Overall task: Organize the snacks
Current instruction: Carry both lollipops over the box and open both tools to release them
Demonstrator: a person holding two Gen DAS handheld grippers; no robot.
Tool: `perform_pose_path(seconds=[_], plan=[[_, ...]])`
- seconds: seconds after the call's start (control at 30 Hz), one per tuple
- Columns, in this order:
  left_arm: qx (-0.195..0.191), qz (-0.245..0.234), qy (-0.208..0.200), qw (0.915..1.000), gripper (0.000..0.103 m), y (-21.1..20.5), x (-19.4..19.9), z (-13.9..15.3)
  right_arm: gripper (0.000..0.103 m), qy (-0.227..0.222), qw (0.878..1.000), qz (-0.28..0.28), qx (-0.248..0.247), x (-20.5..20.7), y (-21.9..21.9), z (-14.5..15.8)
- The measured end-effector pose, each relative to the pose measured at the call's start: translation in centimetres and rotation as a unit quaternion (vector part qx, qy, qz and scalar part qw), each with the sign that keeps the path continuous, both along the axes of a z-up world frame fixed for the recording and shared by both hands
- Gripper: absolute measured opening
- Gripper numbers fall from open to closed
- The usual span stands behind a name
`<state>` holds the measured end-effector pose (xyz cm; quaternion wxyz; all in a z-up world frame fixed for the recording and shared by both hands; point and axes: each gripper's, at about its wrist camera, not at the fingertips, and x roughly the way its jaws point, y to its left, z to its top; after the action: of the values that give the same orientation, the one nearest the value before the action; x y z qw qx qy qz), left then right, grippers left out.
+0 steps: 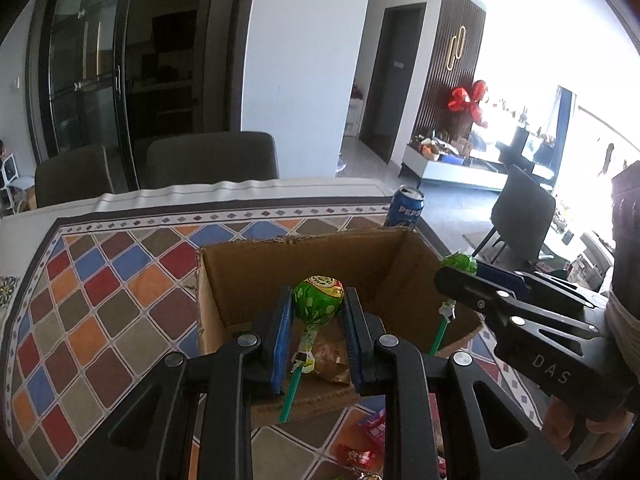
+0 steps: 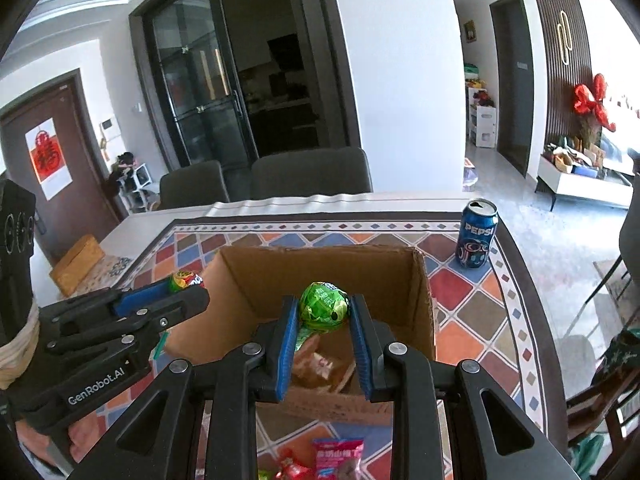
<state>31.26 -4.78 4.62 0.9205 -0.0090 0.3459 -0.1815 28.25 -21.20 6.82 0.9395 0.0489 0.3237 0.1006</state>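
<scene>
**Lollipops held over the cardboard box, one in each pair of tongs**

From the left wrist view, a green-wrapped lollipop [image 1: 318,300] sits clamped by its head between the blue pads of the left tongs [image 1: 318,312], its green stick hanging down toward the camera. It is above the near wall of the open cardboard box [image 1: 304,256], which stands on the patterned desk [image 1: 100,280]. Brown snack packets [image 1: 330,364] lie inside the box. At right, the right tongs [image 1: 460,276] reach over the box's right corner. A blue Pepsi can [image 1: 406,212] stands behind the box.

From the right wrist view, the right tongs [image 2: 324,312] are clamped on a second green lollipop [image 2: 324,306], above the box's open top. At left, the left tongs [image 2: 188,284] grip their own sweet beside the box's left wall. Red and pink wrapped snacks [image 2: 336,458] lie on the desk in front of the box.
</scene>
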Motion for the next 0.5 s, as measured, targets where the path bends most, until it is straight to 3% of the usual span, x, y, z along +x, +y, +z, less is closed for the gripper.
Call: perform_pose_path(seconds=[0.27, 0.33, 0.37, 0.43, 0.5], plan=[[0.001, 0.011, 0.028, 0.9995, 0.027, -0.2, 2.3, -1.6, 0.027, 0.019, 1.000, -0.005, -0.005, 2.5, -0.2, -1.3], [0.002, 0.019, 0.029, 0.9994, 0.043, -0.2, 2.3, -1.6, 0.028, 0.024, 1.000, -0.005, -0.010, 2.9, 0.0, -1.5], [0.004, 0.024, 0.027, 0.9993, 0.046, -0.1, 2.2, -1.5, 0.029, 0.025, 1.000, -0.006, -0.013, 3.0, 0.0, -1.6], [0.012, 0.029, 0.023, 0.9992, 0.047, -0.1, 2.0, -1.4, 0.047, 0.028, 0.999, -0.009, -0.021, 3.0, 0.1, -1.9], [0.018, 0.035, 0.021, 0.9990, 0.050, 0.1, 1.6, -1.3, 0.048, 0.024, 0.999, -0.017, -0.028, 2.8, 0.0, -2.0]])
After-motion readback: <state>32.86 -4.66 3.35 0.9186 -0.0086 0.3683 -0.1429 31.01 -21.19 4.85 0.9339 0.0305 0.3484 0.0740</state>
